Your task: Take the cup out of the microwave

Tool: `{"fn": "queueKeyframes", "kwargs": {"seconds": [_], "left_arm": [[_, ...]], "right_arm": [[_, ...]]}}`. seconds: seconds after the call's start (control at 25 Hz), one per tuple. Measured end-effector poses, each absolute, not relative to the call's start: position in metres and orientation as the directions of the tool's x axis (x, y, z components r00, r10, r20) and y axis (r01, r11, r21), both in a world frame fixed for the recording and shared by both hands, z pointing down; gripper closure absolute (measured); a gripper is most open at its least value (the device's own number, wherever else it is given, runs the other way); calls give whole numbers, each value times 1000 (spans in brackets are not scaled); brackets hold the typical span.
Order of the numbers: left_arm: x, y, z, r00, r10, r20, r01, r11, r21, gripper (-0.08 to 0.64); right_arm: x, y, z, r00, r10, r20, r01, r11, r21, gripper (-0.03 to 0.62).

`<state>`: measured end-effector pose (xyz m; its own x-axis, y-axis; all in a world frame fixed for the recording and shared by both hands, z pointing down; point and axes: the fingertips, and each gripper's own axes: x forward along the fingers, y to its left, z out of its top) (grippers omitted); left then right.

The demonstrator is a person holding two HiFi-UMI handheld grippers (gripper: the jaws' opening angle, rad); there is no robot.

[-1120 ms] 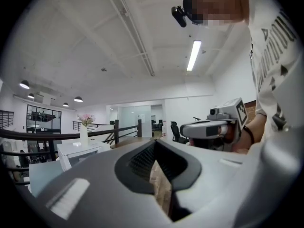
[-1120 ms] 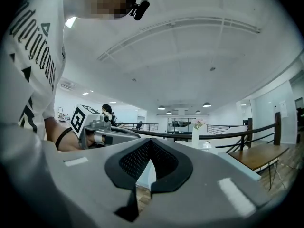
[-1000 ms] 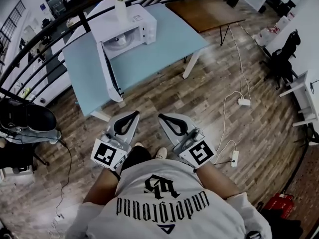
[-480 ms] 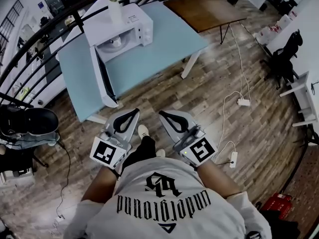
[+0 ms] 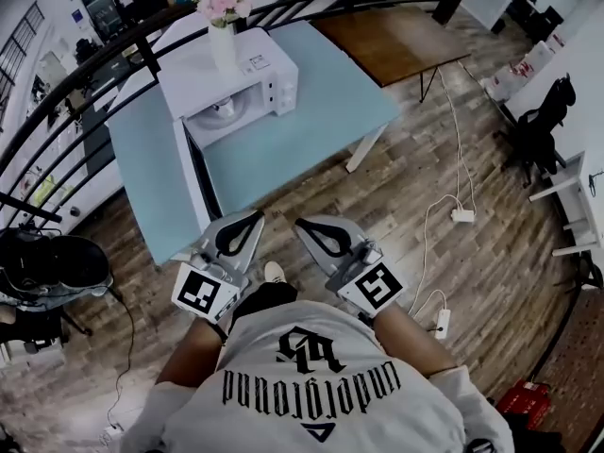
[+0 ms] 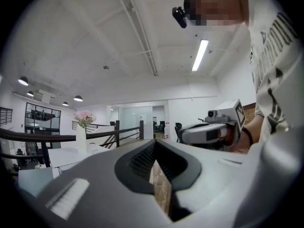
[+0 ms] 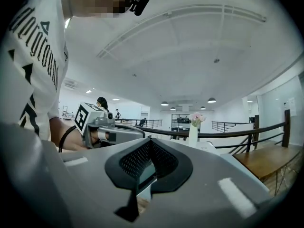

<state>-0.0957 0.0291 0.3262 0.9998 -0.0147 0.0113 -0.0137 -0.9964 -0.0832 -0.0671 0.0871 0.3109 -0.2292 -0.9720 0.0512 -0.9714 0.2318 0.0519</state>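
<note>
In the head view, a white microwave (image 5: 247, 64) stands on a light blue surface (image 5: 302, 125) with its door (image 5: 192, 179) swung wide open toward the person. The cup (image 5: 224, 109) sits inside the microwave's cavity, and a vase of pink flowers (image 5: 223, 28) stands on the microwave's top. The left tongs (image 5: 253, 218) and right tongs (image 5: 303, 225) are held side by side, level, over the wooden floor (image 5: 415, 253) at the near edge of the surface, well apart from the cup. A brown table (image 5: 392, 34) stands beyond the blue one, and a dark railing (image 5: 85, 74) runs behind both. In the left gripper view, the left tongs are closed tip to tip with nothing between them; the vase shows far off at the left. In the right gripper view, the right tongs are likewise closed and empty, with the vase and railing ahead.
</note>
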Motion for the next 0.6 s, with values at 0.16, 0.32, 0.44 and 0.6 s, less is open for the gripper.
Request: {"fn": "queueKeyframes", "kwargs": {"seconds": [0.16,0.32,0.44,0.6], "left_arm": [[-83,-21,322,1000,-31,-4,-31,-996,-80,511],[-78,-68,312,998,-53,-19,-54,-995,-82,510],[-78,-94,307,998,-64,-22,-65,-994,-91,509],[-77,-118,306,996,-86,-19,-87,-992,-86,509]], "right_arm": [[-52,34,309,-239,-970,39,-970,240,35,591],[-42,-17,304,-258,-966,32,-965,259,33,591],[-41,-47,301,-278,-960,35,-958,280,55,591],[-37,-74,302,-292,-955,55,-954,295,53,591]]}}
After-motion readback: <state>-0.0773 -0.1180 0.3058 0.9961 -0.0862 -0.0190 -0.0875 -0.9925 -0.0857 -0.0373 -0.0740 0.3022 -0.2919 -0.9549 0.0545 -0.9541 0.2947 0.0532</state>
